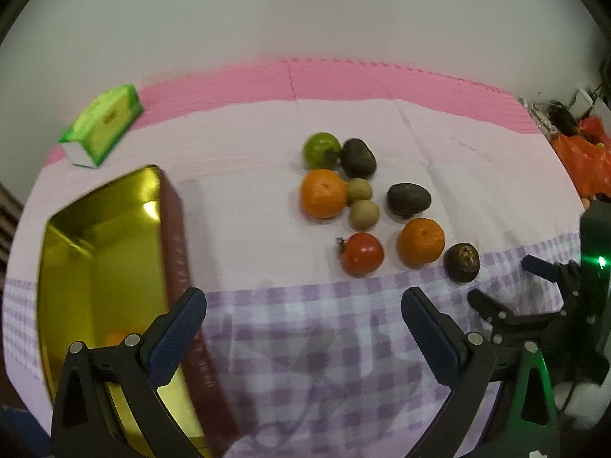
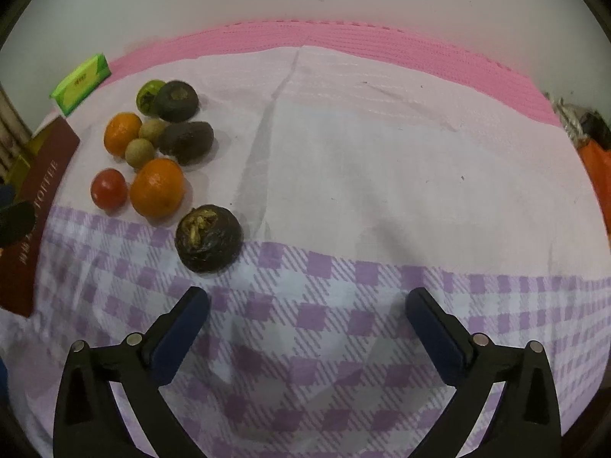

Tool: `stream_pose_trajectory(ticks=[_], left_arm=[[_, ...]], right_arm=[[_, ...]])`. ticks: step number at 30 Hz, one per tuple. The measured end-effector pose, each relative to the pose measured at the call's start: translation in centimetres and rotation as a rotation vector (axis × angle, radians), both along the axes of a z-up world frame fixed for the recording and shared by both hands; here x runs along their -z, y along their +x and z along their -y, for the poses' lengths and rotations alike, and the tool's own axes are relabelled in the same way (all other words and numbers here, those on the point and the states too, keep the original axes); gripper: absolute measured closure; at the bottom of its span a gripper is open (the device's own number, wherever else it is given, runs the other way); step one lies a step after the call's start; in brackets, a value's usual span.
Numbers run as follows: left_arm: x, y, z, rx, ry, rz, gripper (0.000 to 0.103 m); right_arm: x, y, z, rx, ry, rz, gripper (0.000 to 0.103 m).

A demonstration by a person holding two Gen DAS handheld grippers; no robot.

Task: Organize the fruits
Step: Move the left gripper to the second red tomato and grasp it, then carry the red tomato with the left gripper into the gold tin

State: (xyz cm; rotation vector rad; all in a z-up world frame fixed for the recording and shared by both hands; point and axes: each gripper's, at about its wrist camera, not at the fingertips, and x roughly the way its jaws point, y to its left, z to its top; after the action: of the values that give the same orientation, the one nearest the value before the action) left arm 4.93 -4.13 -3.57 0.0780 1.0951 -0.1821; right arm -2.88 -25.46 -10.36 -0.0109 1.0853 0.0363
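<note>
- Left gripper (image 1: 303, 318) nearest in the left view, jaws spread wide, nothing between them; it hangs over the checked cloth (image 1: 305, 343) just right of the tin (image 1: 175, 236).
- Right gripper (image 2: 307, 318) likewise released and empty, low over the cloth, with the near dark fruit (image 2: 208, 237) just beyond its left finger; likely the next pick.
- Fruits lie in a loose cluster on the cloth, apart from the tin: green one (image 1: 321, 149) far, oranges (image 1: 323, 198), red tomato (image 1: 362, 254), two small tan ones (image 1: 364, 214), dark ones (image 1: 409, 200).
- Tin open side up at left, probably so fruit drops straight in.
- Left view only: the tin's gold inside, with a faint orange shape near its bottom, too blurred to name; also the right gripper (image 1: 508, 286) from the side.
- Right view only: split, yellowish top of the near dark fruit, and lettering on the tin's red wall (image 2: 42, 198).
- Green box (image 1: 103, 126) sits far left, well apart from everything.
</note>
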Motion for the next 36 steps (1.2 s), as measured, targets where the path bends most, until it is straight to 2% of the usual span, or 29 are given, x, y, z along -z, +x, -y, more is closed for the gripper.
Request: stream_pose_trajectory(ticks=[5,12,14,18,20,27,29,36], left_arm=[[1.5,1.4,1.3,0.019,-0.002,-0.038,0.021],[3.0,2.6,2.7,0.041,-0.028,-0.065,0.025],[3.4,2.9,3.0,0.053,-0.028,-0.07,0.034],[4.0,3.4,3.4,0.062,-0.017,-0.075,0.039],[4.2,3.5,3.5,0.056,-0.032,-0.079,0.047],[4.4,3.5,3.7,0.068,-0.033,-0.071,0.051],[4.4,3.4,3.8,0.078,-0.033,-0.065,0.06],[4.3,3.5,3.7,0.079,-0.051,-0.071,0.073]], right_arm=[[-0.1,0.0,-0.1,0.007,-0.001,0.006,0.0],[-0.2,-0.6,-0.2,0.016,-0.004,0.017,0.0],[-0.1,-0.5,-0.2,0.019,-0.003,0.018,0.0],[-0.1,-0.7,-0.2,0.02,-0.003,0.021,0.0],[-0.1,-0.7,-0.2,0.021,-0.003,0.021,0.0],[-0.1,-0.7,-0.1,0.021,-0.003,0.02,0.0],[-0.1,-0.7,-0.1,0.021,-0.003,0.022,0.0],[-0.1,-0.8,-0.1,0.026,-0.003,0.022,0.0]])
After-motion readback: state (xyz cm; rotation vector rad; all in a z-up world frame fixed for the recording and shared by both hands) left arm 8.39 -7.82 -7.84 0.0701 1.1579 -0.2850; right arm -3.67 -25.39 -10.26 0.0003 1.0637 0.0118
